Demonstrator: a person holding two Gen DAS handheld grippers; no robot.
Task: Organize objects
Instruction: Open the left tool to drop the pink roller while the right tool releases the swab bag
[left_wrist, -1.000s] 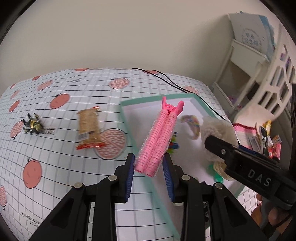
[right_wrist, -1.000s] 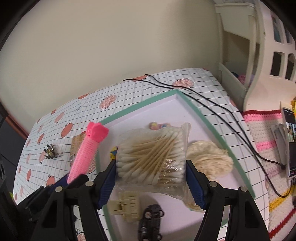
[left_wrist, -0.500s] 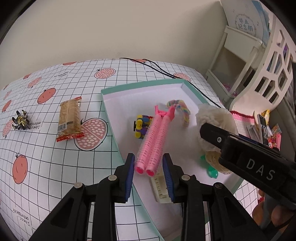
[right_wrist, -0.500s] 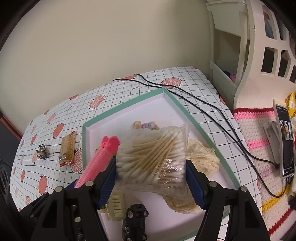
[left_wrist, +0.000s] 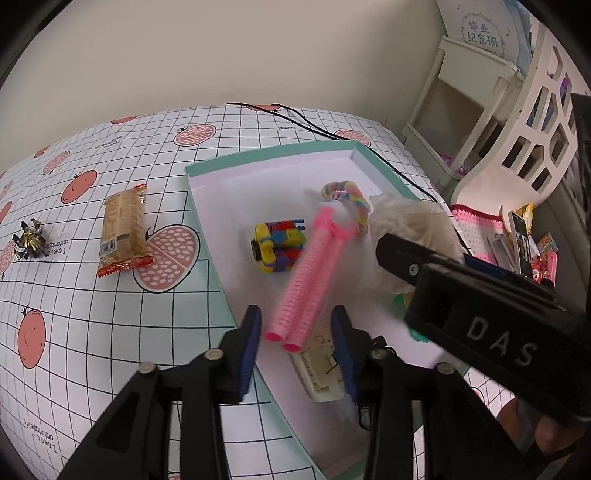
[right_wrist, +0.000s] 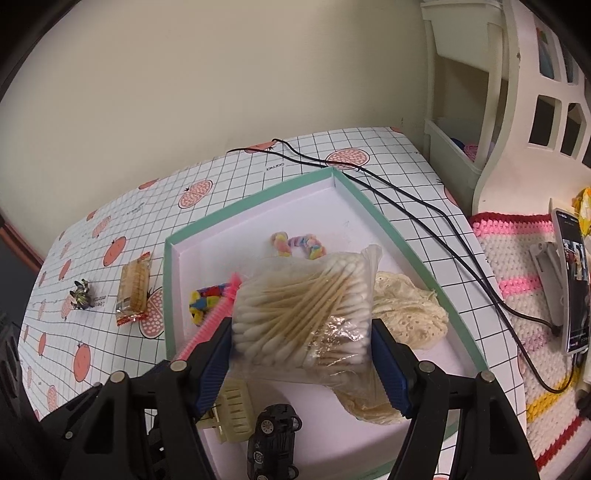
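A pink double hair curler (left_wrist: 310, 280) lies blurred and slanted over the white floor of the teal-rimmed tray (left_wrist: 273, 155). Its near end sits between the fingers of my left gripper (left_wrist: 297, 339), which stands open with small gaps on both sides. In the right wrist view, my right gripper (right_wrist: 301, 365) is shut on a clear bag of cotton swabs (right_wrist: 303, 317), held above the tray (right_wrist: 251, 199). The curler (right_wrist: 214, 321) shows just left of the bag. The right gripper's black body (left_wrist: 480, 317) crosses the right of the left wrist view.
Inside the tray are a colourful block toy (left_wrist: 279, 245), a rainbow scrunchie (left_wrist: 347, 199), a cream lace cloth (right_wrist: 406, 310), a cream hair claw (right_wrist: 232, 410) and a black toy car (right_wrist: 273, 439). A snack packet (left_wrist: 123, 229) and a small metallic trinket (left_wrist: 29, 240) lie on the tablecloth to the left. Black cables (right_wrist: 406, 199) run along the tray's right side.
My left gripper carried the curler over the tray and its fingers have spread, so the curler now drops loose. The right gripper has risen slightly, still holding the swab bag.
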